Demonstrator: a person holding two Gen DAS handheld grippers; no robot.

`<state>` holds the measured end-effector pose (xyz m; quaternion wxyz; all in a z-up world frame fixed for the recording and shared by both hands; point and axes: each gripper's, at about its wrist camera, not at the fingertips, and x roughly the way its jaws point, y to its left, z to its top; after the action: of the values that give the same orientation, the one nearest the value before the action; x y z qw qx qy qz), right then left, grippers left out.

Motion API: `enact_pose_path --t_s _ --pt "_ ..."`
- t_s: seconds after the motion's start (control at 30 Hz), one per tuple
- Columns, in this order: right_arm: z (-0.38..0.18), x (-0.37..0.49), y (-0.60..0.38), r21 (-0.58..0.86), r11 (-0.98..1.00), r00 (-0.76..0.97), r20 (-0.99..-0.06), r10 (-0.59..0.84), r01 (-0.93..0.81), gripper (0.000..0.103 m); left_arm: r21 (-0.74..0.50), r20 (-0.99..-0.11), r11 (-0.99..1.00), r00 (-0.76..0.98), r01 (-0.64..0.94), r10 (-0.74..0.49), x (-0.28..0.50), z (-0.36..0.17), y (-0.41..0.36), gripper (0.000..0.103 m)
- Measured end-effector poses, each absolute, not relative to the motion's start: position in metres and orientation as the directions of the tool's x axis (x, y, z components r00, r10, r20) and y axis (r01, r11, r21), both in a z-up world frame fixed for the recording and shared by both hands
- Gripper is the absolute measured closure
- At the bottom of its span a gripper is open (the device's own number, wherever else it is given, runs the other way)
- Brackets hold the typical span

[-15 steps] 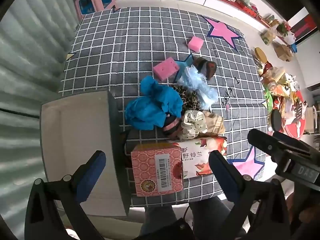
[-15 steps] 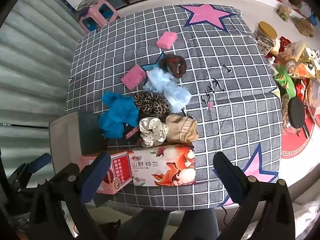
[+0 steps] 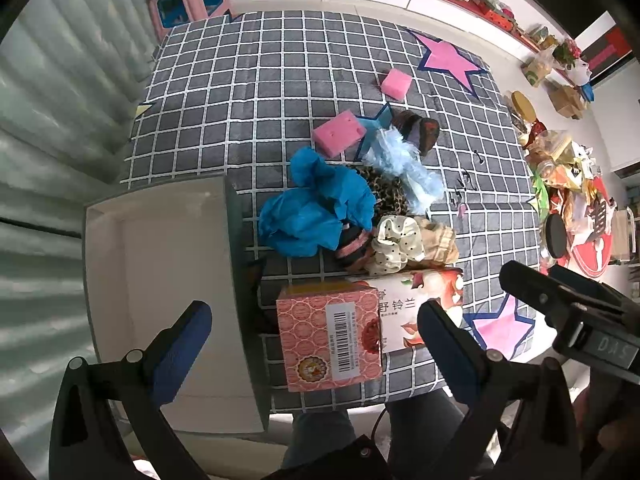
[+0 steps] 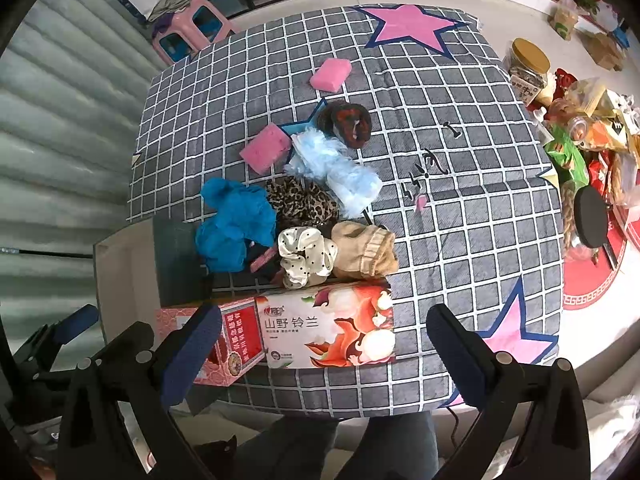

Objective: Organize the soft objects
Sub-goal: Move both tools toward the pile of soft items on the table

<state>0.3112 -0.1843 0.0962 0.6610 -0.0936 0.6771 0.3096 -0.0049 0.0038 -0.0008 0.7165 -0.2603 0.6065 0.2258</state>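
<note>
A grey tray with a pale inside sits at the left edge of the checked cloth; nothing shows in the part of it that is in view. Just right of the tray's near end stands a pink box, and a longer flowered box lies against that one's right side. Both are shut, their contents hidden.

The soft things lie in a heap beyond the boxes, right of the tray. A blue cloth is nearest the tray's wall. Right of it sit a leopard scrunchie, a white dotted scrunchie and a beige piece, the last two touching the flowered box's far edge. A dark band with pink trim lies between the blue cloth and the dotted scrunchie. Farther from the tray come a pale blue fluffy piece, a dark red scrunchie and two pink sponges, one next to the fluffy piece and one well beyond it.

The left gripper hangs above the pink box with its jaws spread wide, one finger over the tray, holding nothing. The right gripper is likewise wide apart and empty, above the flowered box.

Against the frame half a second earlier, neither gripper has moved much, and the heap, boxes and tray lie as they did.
</note>
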Motion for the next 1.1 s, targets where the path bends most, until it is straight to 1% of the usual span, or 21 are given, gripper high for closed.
enact_pose_path --t_s 0.17,0.47,0.63,0.7,0.8,0.9,1.1 --pt "0.096 0.307 -0.181 0.267 0.803 -0.109 -0.963 0.248 -0.533 0.000 -0.095 -0.987 0.761 0.157 -0.642 0.009 -0.007 -0.001 0.006 0.000" --pt "0.095 0.302 -0.180 0.247 0.813 -0.112 -0.969 0.221 -0.527 0.000 -0.107 -0.990 0.757 0.136 -0.645 -0.024 -0.012 -0.006 0.011 0.000" --pt "0.096 0.301 -0.176 0.220 0.816 -0.103 -0.975 0.196 -0.534 0.000 -0.110 -0.988 0.762 0.151 -0.639 -0.016 -0.012 -0.010 0.013 0.000" --pt "0.095 0.301 -0.177 0.220 0.818 -0.123 -0.975 0.183 -0.531 0.000 -0.115 -0.990 0.763 0.137 -0.637 -0.035 -0.011 -0.011 0.015 0.000" --pt "0.094 0.300 -0.176 0.210 0.823 -0.088 -0.977 0.193 -0.527 0.000 -0.121 -0.991 0.766 0.116 -0.631 -0.061 -0.010 -0.014 0.017 0.000" --pt "0.091 0.298 -0.177 0.188 0.831 -0.057 -0.981 0.186 -0.524 0.000 -0.099 -0.994 0.773 0.093 -0.627 -0.052 -0.007 -0.016 0.018 0.000" --pt "0.082 0.298 -0.182 0.205 0.833 -0.099 -0.979 0.180 -0.514 0.000 -0.098 -0.995 0.777 0.090 -0.622 -0.054 0.002 -0.025 0.020 0.000"
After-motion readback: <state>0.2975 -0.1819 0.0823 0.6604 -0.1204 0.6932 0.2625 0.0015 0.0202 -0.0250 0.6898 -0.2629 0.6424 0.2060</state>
